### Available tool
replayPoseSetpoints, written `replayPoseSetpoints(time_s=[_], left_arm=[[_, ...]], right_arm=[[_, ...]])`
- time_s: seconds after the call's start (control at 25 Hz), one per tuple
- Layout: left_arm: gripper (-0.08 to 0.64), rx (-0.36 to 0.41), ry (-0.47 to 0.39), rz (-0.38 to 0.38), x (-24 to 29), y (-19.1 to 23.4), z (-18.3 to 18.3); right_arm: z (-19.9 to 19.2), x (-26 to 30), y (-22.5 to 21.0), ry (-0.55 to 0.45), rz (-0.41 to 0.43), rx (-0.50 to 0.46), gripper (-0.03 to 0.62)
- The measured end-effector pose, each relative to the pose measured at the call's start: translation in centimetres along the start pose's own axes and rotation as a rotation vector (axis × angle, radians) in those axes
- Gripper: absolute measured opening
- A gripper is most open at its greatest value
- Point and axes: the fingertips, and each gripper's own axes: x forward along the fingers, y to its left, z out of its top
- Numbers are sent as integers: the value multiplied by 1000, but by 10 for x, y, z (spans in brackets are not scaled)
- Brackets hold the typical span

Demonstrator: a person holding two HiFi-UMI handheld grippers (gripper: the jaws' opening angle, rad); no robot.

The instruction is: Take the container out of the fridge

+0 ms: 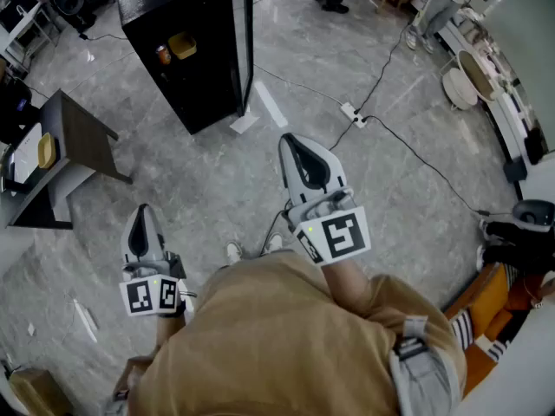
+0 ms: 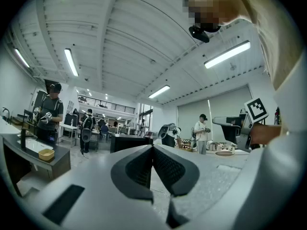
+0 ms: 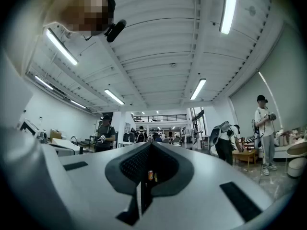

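A black fridge stands on the grey floor at the top of the head view, its door swung open. On a shelf inside sit a yellow container and a small orange can. My right gripper is held out in mid-frame, pointing toward the fridge but well short of it, shut and empty. My left gripper hangs lower left, also shut on nothing. In the right gripper view the can shows far off through the slit below the closed jaws. The left gripper points across the room.
A dark low table with a yellow bowl stands at left, also seen as the table in the left gripper view. A power strip and black cables cross the floor at right. People stand around the room. White dishes lie far right.
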Motion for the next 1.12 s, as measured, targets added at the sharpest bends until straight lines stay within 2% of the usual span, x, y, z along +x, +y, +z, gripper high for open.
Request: replayPoseSetpoints(time_s=[0.28, 0.56, 0.84, 1.12], left_arm=[[2, 10, 17, 24, 2, 27, -4], [2, 31, 7, 27, 15, 33, 5], [2, 56, -8, 55, 27, 8, 9], [2, 94, -50, 141, 35, -9, 21]], right_arm=[[-15, 18, 14, 42, 31, -30, 2], [-10, 31, 10, -4, 55, 19, 3], [-11, 22, -18, -7, 83, 13, 3], [-20, 16, -54, -4, 112, 37, 3]])
